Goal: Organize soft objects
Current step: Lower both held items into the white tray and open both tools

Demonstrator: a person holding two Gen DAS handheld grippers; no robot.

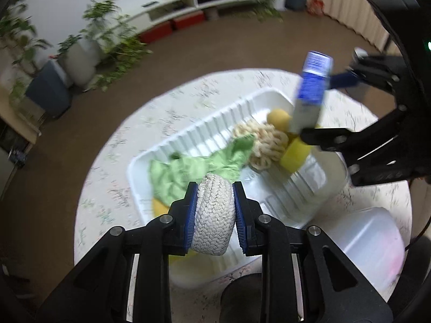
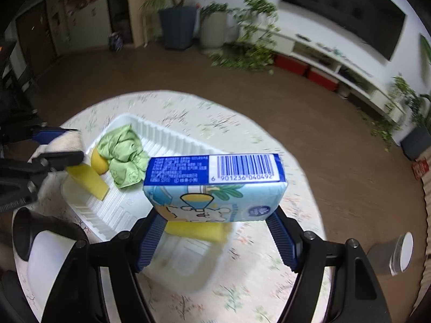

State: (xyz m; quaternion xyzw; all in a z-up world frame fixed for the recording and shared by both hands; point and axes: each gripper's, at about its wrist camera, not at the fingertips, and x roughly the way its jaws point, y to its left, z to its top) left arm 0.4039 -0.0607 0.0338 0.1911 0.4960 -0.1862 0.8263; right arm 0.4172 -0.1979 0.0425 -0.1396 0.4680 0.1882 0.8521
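Over the floral tabletop (image 2: 188, 113) and ribbed white plastic tray (image 1: 210, 126), the left hand-held gripper (image 1: 214, 210) clamps a braided white rope coil (image 1: 214, 215); the right hand-held gripper (image 2: 215, 231) clamps a glossy blue tissue pack (image 2: 215, 185).

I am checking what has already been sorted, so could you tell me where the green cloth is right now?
The green cloth lies crumpled inside the white tray, beside a yellow sponge in the right wrist view, below the left gripper.

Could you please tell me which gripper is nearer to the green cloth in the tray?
Left. The left gripper, shut on a white rope ball, hangs just over the green cloth. The right gripper, holding a tissue pack, is over the tray's other end.
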